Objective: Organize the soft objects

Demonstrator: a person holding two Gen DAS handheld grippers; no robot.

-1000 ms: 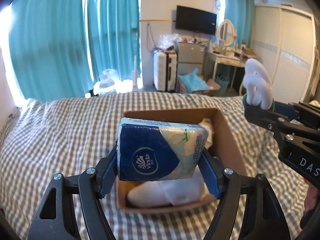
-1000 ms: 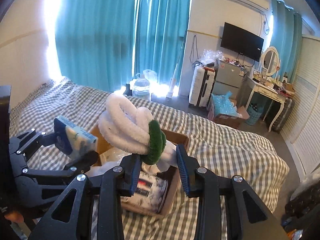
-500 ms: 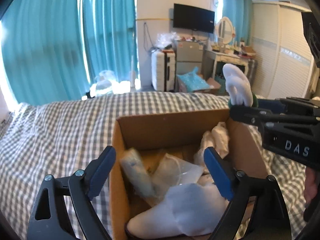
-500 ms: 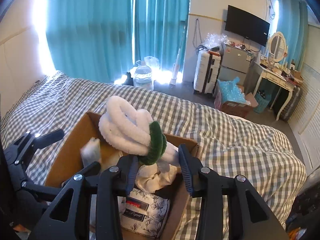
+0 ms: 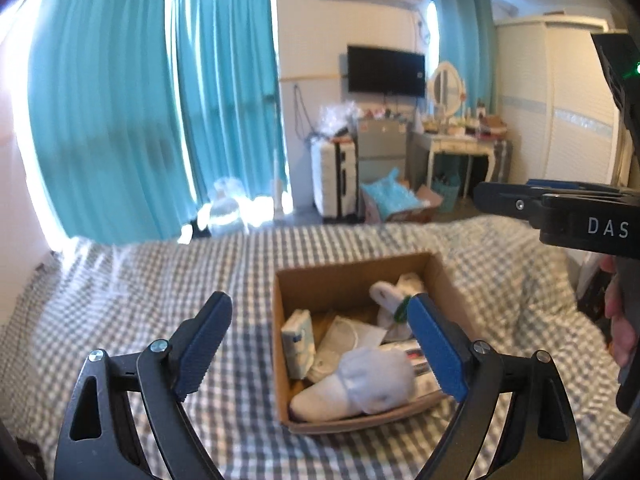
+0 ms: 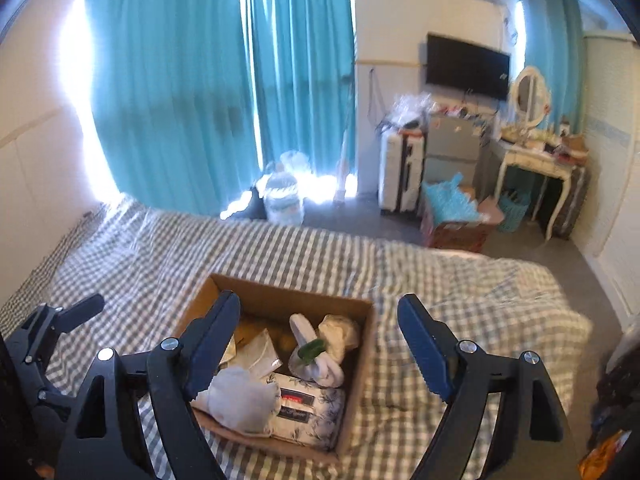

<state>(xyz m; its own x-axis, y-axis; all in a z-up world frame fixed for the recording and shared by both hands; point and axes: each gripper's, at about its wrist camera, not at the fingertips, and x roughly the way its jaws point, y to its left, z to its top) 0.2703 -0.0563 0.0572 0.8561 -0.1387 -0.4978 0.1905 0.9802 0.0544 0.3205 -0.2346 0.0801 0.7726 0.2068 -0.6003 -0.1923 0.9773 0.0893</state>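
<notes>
Both tongs, left (image 5: 320, 344) and right (image 6: 320, 344), are hanging wide and empty over box (image 6: 360, 364) on bed (image 6: 460, 280); best lifting clear without snagging toy (image 6: 316, 356).

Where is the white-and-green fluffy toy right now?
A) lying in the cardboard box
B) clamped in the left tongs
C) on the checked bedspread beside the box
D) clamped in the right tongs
A: the white-and-green fluffy toy lies inside the cardboard box among the other soft items, while the right tongs and the left tongs both stand open with nothing between them.
</notes>
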